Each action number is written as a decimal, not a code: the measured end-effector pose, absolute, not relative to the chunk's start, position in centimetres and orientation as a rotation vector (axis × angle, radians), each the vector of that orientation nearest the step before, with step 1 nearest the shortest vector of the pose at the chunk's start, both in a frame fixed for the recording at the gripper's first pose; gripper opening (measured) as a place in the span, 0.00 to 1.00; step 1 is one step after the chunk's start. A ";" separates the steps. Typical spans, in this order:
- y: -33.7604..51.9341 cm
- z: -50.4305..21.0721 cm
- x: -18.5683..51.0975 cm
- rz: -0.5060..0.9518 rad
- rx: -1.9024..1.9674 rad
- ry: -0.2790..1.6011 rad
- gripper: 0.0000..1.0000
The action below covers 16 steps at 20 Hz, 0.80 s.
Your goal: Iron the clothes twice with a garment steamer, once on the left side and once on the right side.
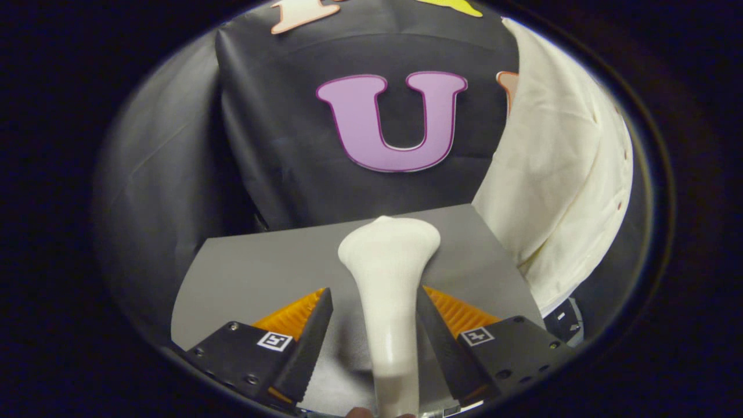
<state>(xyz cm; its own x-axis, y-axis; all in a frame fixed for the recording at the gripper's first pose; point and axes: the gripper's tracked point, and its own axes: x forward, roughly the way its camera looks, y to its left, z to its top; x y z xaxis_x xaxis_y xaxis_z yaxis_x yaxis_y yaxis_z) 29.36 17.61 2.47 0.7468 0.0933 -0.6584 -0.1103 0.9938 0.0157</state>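
Gripper view: claw grips steamer, head pointing straight ahead.

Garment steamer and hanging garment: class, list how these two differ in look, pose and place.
The garment steamer is smooth, hard-looking and glossy; the hanging garment is soft cloth with folds. The steamer stands between the fingers of the gripper, handle narrow, head flaring wider above the grey table; the garment hangs beyond them, off to the side past the table's edge. Both are off-white.
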 end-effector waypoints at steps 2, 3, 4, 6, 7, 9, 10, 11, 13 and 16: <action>17.8 1.5 28.8 0.095 -0.047 0.796 0.88; 18.0 2.3 29.2 0.075 -0.054 0.771 0.85; 18.0 2.5 29.0 0.061 -0.082 0.788 0.78; 18.5 3.6 28.6 0.065 -0.112 0.799 0.63; 18.1 2.9 29.0 0.076 -0.127 0.787 0.55; 17.8 2.9 29.2 0.055 -0.110 0.736 0.51; 17.4 3.1 28.9 0.023 -0.115 0.733 0.50; 16.9 3.5 28.9 -0.001 -0.130 0.717 0.48; 17.2 4.0 28.8 0.019 -0.119 0.686 0.45; 17.4 5.9 28.6 0.037 -0.076 0.573 0.41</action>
<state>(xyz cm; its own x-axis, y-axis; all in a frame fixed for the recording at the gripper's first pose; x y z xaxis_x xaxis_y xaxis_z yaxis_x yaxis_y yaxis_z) 28.64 17.42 5.94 0.8400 0.0142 -0.5425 -0.0564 0.9965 -0.0612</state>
